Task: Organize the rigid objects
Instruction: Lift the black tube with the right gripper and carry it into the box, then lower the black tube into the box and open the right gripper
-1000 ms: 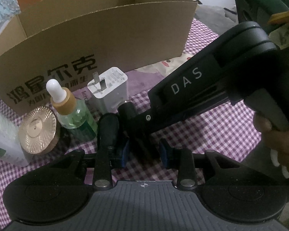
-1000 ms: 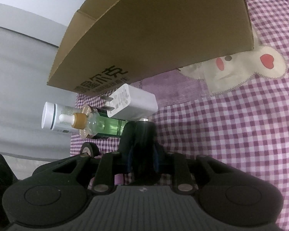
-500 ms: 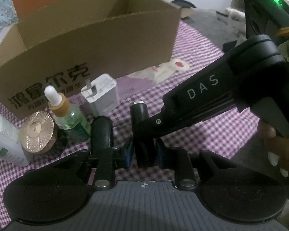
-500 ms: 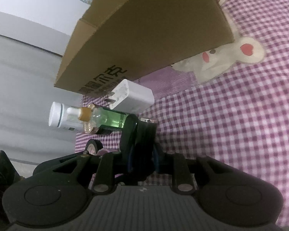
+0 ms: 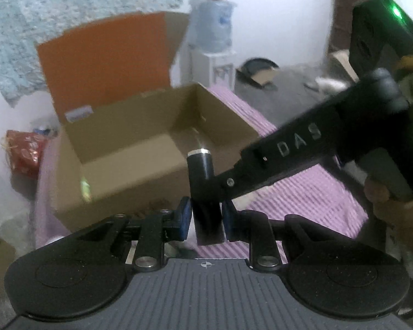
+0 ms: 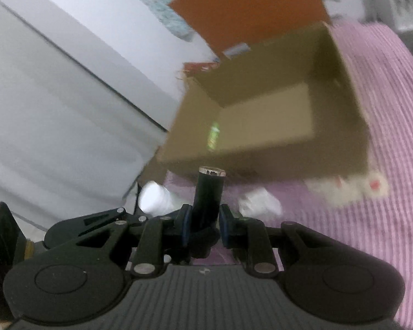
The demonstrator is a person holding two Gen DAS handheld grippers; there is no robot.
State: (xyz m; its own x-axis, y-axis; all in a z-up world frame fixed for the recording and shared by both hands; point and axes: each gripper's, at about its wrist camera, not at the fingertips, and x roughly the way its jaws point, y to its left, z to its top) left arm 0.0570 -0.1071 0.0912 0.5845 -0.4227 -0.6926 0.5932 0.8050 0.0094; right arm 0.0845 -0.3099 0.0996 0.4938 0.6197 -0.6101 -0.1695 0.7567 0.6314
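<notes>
A black cylinder (image 5: 201, 173) with a silver top end stands upright in the air, in front of the near wall of an open cardboard box (image 5: 124, 170). My left gripper (image 5: 206, 220) is shut on its lower part, blue pads pressed to both sides. My right gripper (image 5: 217, 184) reaches in from the right in the left wrist view and clamps the same cylinder higher up. In the right wrist view the cylinder (image 6: 209, 192) rises between the shut right gripper (image 6: 203, 225), with the box (image 6: 261, 162) just behind it. The box's bare floor shows.
The box's orange lid flap (image 5: 104, 60) stands up at the back. A purple checked cloth (image 6: 358, 233) covers the table. A white bottle (image 6: 154, 200) and a white charger (image 6: 258, 203) lie blurred below the cylinder. A water dispenser (image 5: 212, 30) and a red bag (image 5: 24, 148) sit beyond.
The left jaws closed onto the black cylinder. Both grippers then rose with it, so the small items on the cloth dropped out of the left view and the box's inside came into sight.
</notes>
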